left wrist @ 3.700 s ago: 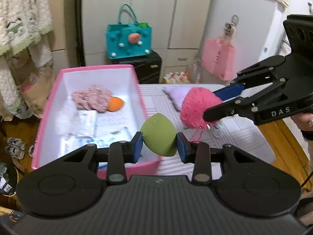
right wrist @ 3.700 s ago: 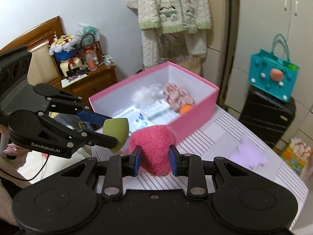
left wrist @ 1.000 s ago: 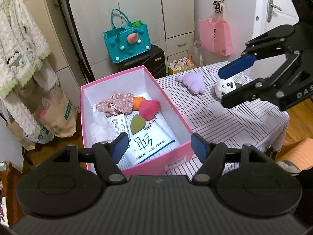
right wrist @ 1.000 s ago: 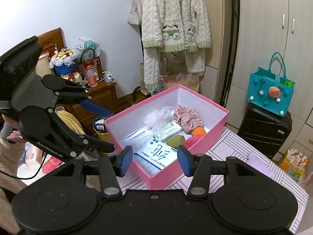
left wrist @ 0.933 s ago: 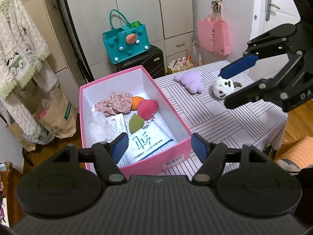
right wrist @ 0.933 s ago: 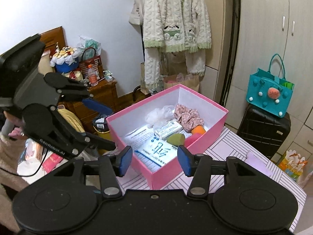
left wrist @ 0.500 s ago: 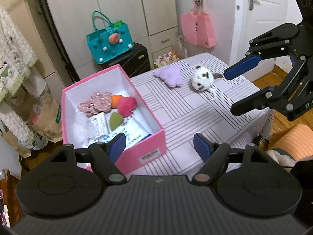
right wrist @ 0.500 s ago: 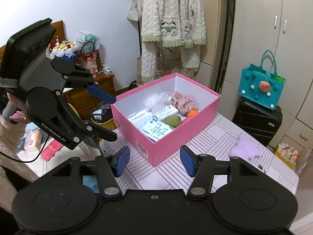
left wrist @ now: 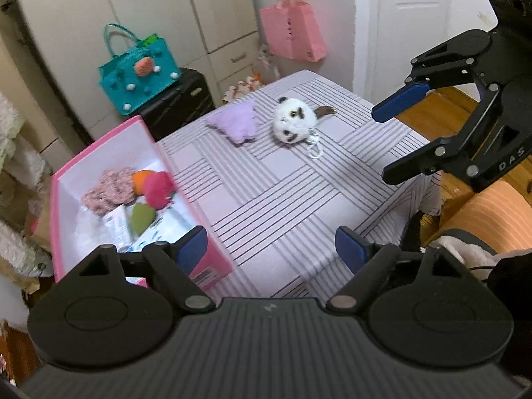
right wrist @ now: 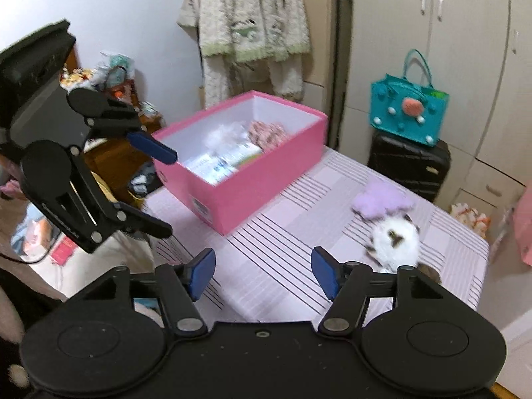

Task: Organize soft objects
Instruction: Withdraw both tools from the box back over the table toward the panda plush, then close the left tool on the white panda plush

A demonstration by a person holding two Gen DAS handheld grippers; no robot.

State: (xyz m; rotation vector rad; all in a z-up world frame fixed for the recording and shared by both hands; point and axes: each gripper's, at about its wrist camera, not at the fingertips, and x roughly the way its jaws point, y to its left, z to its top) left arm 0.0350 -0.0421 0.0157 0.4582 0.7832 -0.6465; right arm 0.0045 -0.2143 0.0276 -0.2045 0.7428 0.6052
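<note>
Two claws, left claw [left wrist: 269, 249] and right claw [right wrist: 262, 271], empty, opening wide; pink box [left wrist: 212, 259] lengthwise away from the left camera

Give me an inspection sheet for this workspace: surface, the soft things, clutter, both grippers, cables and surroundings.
Surface: table under a striped cloth.
Job's things: purple plush and panda plush lie on the cloth, close together; pink box holds a pink pom-pom, a green sponge, an orange ball and a knitted piece.
Clutter: paper packets in the box.
Grippers: left gripper and right gripper both opening, nothing between the jaws.
Cables: thin black cord near the left gripper.
Surroundings: teal bag on a black suitcase, hanging pink bag, hanging cardigan.
</note>
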